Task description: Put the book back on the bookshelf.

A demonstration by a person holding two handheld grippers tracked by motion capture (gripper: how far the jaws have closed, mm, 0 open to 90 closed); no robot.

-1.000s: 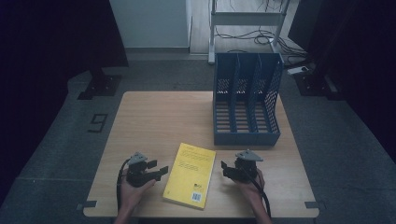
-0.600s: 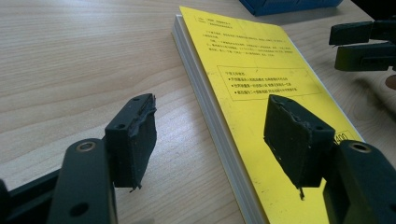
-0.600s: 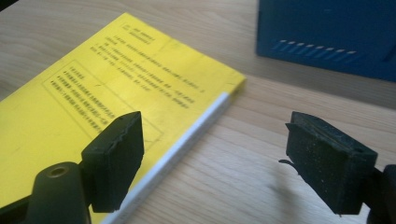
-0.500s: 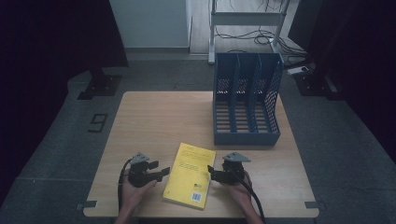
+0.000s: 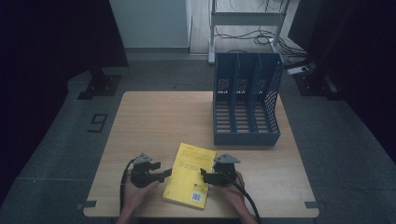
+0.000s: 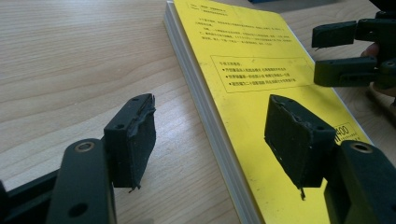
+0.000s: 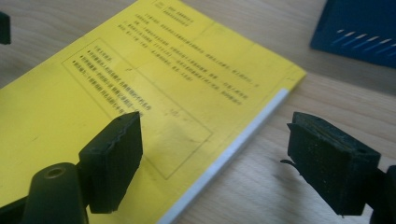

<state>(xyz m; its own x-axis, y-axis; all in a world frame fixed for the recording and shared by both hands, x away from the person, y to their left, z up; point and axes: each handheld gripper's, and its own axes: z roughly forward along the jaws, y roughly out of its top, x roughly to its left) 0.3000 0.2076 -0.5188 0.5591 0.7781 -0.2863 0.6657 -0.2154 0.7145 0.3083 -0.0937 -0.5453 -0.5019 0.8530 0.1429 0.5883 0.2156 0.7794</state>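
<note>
A yellow book point(image 5: 190, 173) lies flat near the table's front edge, its printed cover up. My left gripper point(image 5: 164, 174) stands open at the book's left side. In the left gripper view the gripper point(image 6: 212, 116) straddles the book point(image 6: 252, 60) along its long page edge, one jaw over the wood and one over the cover. My right gripper point(image 5: 204, 174) is open at the book's right side. In the right gripper view the gripper point(image 7: 215, 126) straddles the book point(image 7: 140, 79) at its other long edge. Neither gripper holds anything.
A blue three-slot file rack point(image 5: 246, 107) stands upright at the back right of the wooden table point(image 5: 154, 121), and its corner point(image 7: 359, 28) appears in the right gripper view. The right gripper point(image 6: 341, 51) faces the left one across the cover. Dark floor surrounds the table.
My right gripper has moved left from the bare wood to the book's right edge. The left gripper has stayed almost where it was. The book has not moved.
</note>
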